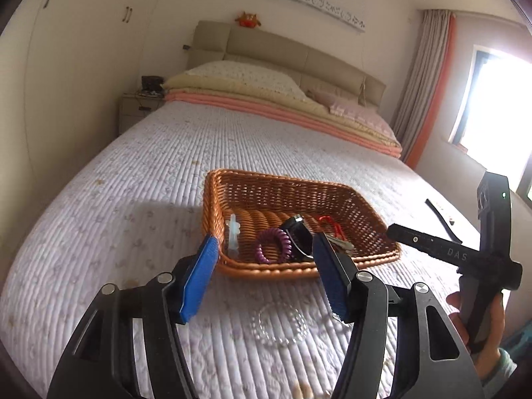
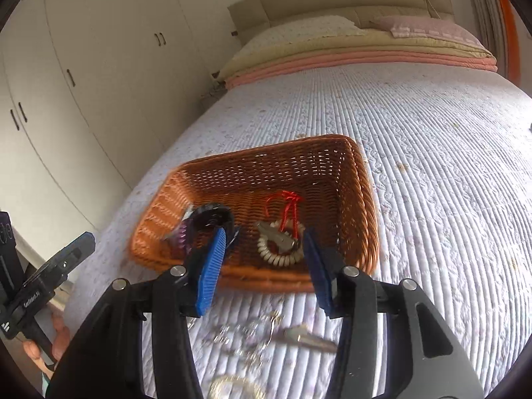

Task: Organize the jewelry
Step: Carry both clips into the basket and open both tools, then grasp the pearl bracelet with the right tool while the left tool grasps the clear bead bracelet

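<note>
Up front in the left wrist view, the left gripper [image 1: 262, 276] stands released with nothing between its blue pads, above a clear bead bracelet [image 1: 279, 327] on the bedspread [image 1: 133, 173]; the wicker basket [image 1: 212, 206] holds a purple coil band [image 1: 273, 245]. Only the right wrist view shows a white coil bracelet [image 2: 280, 249] and red cord [image 2: 286, 204] inside; the right gripper [image 2: 262, 262] is likewise released, and blurred trinkets beneath it, one key-like, are hard to make out.

Left claw [image 1: 266, 277] parted, right claw [image 2: 262, 266] parted
</note>
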A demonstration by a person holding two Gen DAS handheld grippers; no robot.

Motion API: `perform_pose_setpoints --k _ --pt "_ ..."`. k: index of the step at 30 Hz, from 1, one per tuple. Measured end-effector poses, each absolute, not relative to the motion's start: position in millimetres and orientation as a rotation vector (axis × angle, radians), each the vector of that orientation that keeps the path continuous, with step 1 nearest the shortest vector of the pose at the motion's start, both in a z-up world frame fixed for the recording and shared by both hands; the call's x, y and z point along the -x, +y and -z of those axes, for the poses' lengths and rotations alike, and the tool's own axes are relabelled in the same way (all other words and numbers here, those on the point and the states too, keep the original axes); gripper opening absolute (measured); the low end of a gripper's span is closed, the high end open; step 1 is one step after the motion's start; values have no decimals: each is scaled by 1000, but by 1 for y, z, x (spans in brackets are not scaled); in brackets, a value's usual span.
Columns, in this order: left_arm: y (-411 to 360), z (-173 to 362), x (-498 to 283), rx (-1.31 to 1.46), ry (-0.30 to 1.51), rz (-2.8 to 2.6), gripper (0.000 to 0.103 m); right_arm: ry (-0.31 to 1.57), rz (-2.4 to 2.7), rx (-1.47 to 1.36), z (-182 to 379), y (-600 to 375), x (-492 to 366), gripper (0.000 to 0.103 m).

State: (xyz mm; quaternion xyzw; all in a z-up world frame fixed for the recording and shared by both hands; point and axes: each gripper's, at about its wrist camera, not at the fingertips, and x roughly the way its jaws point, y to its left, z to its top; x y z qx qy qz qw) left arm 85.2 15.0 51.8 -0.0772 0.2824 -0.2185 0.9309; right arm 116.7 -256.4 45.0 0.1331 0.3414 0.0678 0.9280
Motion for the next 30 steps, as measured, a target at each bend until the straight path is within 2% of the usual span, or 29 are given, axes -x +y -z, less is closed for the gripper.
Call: perform_pose_setpoints --k 6,13,16,26,28,30 --pt "18 -60 -48 144 573 469 60 675 -147 -218 -49 -242 -58 45" --pt "18 -19 -29 177 688 523 60 744 -119 -146 -11 -227 -24 44" --pt "12 0 -27 150 735 532 59 788 -115 -123 7 -220 -21 34" --pt "9 41 -76 214 912 487 49 884 -86 -37 42 -203 -37 27" --pt "5 45 -88 212 932 467 49 881 -89 -29 45 -201 -35 20" --pt "-2 48 -99 181 952 437 49 888 -86 -23 47 -200 -35 18"
